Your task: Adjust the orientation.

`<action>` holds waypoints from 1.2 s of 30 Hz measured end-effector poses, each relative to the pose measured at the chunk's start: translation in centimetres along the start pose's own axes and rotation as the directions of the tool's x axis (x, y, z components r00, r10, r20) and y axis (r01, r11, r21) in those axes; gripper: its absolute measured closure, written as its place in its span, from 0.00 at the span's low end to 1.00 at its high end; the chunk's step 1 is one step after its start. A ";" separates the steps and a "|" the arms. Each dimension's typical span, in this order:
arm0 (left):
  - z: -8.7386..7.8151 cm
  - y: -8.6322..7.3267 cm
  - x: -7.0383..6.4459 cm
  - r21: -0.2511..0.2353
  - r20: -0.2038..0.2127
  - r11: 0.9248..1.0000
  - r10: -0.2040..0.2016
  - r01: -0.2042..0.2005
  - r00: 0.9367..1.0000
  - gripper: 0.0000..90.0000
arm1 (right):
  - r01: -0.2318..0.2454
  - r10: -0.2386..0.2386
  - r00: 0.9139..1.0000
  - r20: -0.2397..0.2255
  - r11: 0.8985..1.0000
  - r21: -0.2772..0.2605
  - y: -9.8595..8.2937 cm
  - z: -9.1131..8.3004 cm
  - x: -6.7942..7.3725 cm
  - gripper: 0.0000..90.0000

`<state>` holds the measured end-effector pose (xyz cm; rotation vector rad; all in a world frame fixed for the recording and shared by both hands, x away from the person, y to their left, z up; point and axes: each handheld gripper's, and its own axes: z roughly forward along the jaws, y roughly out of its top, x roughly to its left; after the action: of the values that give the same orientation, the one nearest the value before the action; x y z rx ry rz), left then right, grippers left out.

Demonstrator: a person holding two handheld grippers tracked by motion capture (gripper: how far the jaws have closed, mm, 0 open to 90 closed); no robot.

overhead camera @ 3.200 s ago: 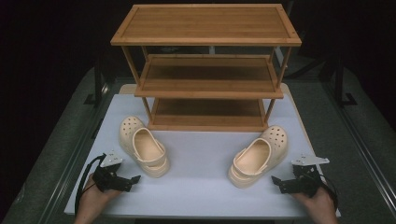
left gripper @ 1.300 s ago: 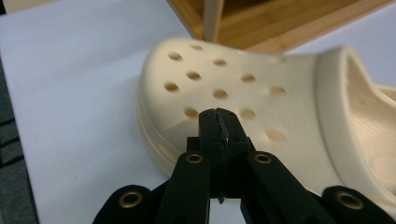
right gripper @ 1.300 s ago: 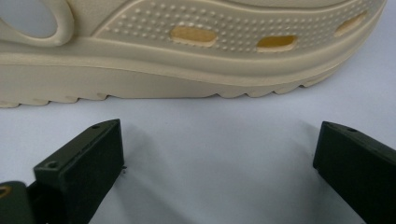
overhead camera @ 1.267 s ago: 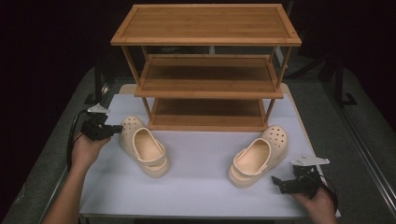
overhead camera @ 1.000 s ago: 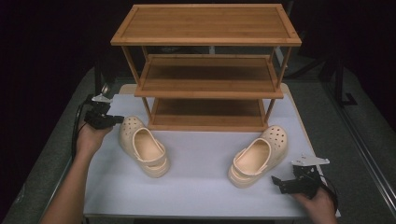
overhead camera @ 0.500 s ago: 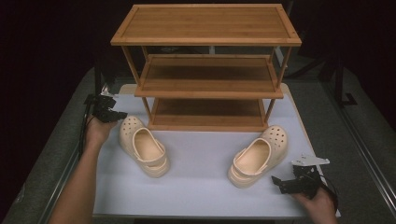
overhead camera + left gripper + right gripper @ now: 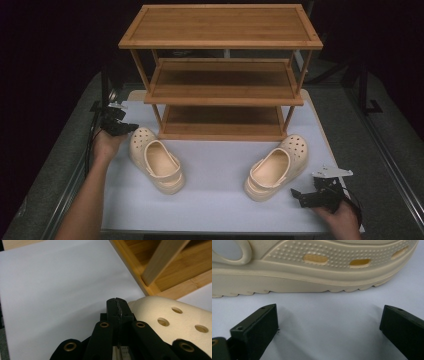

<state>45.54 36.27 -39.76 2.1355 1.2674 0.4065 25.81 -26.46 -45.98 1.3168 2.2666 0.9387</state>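
So the table (image 7: 220,215) has a plain white top, and a three-tier wooden shoe rack (image 7: 222,75) sits toward the back edge. In front of it are two cream clogs resting right on the surface: the left clog (image 7: 156,160) near the rack's front-left leg, the right clog (image 7: 277,167) well apart from it (both toes pointing at the rack).

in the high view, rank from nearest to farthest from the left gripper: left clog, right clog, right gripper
Measured from the left gripper, shut at the table's left edge:
1. left clog, right beside it; its toe is next to the jaw tips.
2. right clog, across the mat on the right.
3. right gripper, open at the near right corner, just past that clog.
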 end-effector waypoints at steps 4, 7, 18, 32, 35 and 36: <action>-0.1 -0.2 -0.8 0.000 0.013 1.000 0.025 -0.025 1.000 1.00 | 0.000 0.000 1.000 0.000 1.000 0.000 0.0 0.0 0.0 0.01; -0.2 -0.4 -1.5 -0.008 0.029 0.999 0.036 -0.036 0.999 1.00 | -0.001 0.001 1.000 0.000 1.000 0.000 0.0 0.0 0.0 0.01; -0.5 -1.3 -4.4 -0.024 0.088 0.998 0.065 -0.063 0.994 1.00 | 0.000 0.000 1.000 0.000 1.000 0.000 0.0 0.0 0.0 0.01; -1.2 -3.0 -8.4 -0.060 0.145 0.994 0.096 -0.089 0.985 1.00 | 0.000 0.000 1.000 0.001 1.000 0.000 0.0 0.0 0.0 0.01; -1.3 -3.1 -8.4 -0.067 0.140 0.994 0.098 -0.089 0.985 1.00 | 0.000 0.000 1.000 0.001 1.000 0.000 0.0 0.0 0.0 0.01; -1.3 -3.1 -8.3 -0.067 0.143 0.994 0.100 -0.092 0.985 1.00 | 0.000 0.000 1.000 0.000 1.000 0.000 0.0 0.0 0.0 0.01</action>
<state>38.56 30.60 -40.36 2.1391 1.0604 0.3174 25.81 -26.46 -45.98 1.3170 2.2663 0.9387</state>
